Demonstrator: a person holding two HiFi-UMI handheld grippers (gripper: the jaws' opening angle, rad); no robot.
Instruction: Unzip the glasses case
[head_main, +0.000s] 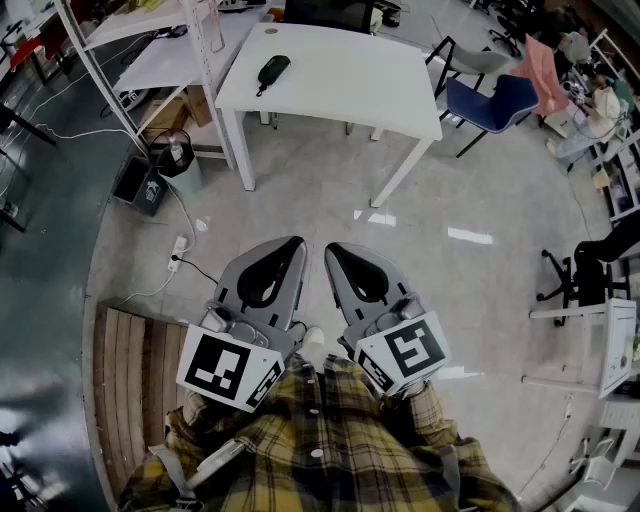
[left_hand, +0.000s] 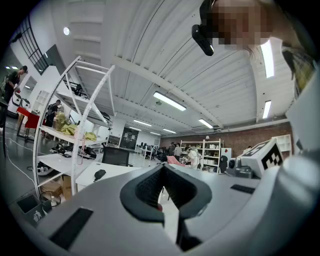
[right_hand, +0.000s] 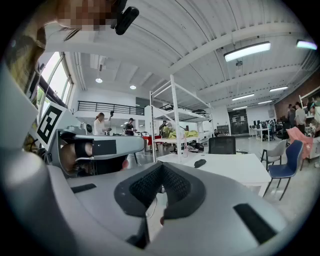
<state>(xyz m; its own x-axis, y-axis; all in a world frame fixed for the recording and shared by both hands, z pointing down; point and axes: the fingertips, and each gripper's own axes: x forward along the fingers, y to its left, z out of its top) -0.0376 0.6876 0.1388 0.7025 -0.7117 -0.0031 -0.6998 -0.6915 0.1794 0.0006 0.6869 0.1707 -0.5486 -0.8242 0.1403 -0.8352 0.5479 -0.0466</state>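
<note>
left gripper (head_main: 291, 245) and right gripper (head_main: 334, 250), both pressed together on nothing, face the table (head_main: 340, 80), well apart from it. the case (head_main: 272, 70) lies there at 12 o'clock, long axis running 1 to 7; the left gripper looks nearer.

Head cam: up high on person, faces steeply down. L gripper (head_main: 296, 243) & R gripper (head_main: 331, 249) sit close below it, table (head_main: 340, 75) w/ case (head_main: 272, 70) well off at top.

L gripper cam: rides on L gripper (left_hand: 162, 167), faces out along own jaws. Table (left_hand: 112, 170) & case (left_hand: 99, 174) far, low left.

R gripper cam: same setup on R gripper (right_hand: 161, 167). Table (right_hand: 235, 167) & case (right_hand: 200, 163) ahead, L gripper (right_hand: 135, 142) close at left.

All 3 views share table, case, rack (head_main: 205, 60).
</note>
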